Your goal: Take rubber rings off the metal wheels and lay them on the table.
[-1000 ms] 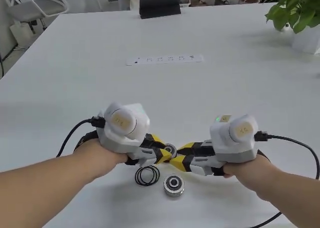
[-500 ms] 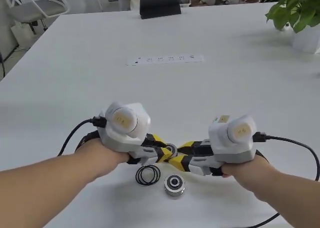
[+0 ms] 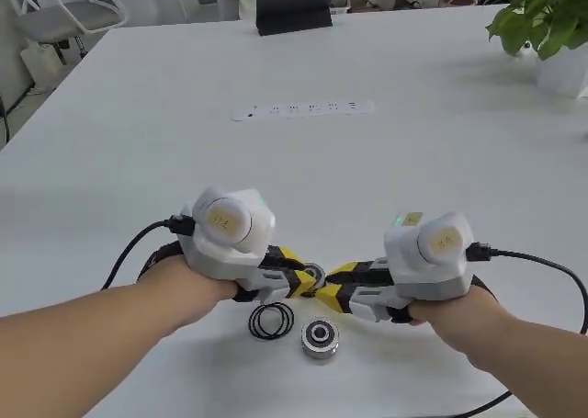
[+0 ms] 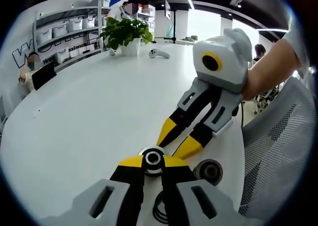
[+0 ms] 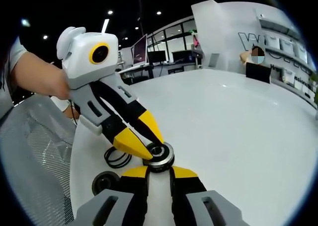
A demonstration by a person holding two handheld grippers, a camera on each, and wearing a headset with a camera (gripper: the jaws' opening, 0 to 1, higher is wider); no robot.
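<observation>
Metal shows between the yellow jaw tips of the left gripper (image 4: 152,164): one metal wheel (image 4: 152,157) sits clamped there, with a jaw pressed against each side of it. The right gripper (image 5: 158,173) points at the same wheel from the opposite side. Its jaws are drawn close together with their tips at the wheel's rim, but I cannot tell whether they pinch anything. In the head view the two grippers meet tip to tip over the near part of the white table (image 3: 386,161). Just in front of them a few loose black rubber rings (image 3: 271,321) lie on the table, overlapping one another. A second wheel (image 3: 319,337) lies flat just beside the rings, on the right gripper's side.
</observation>
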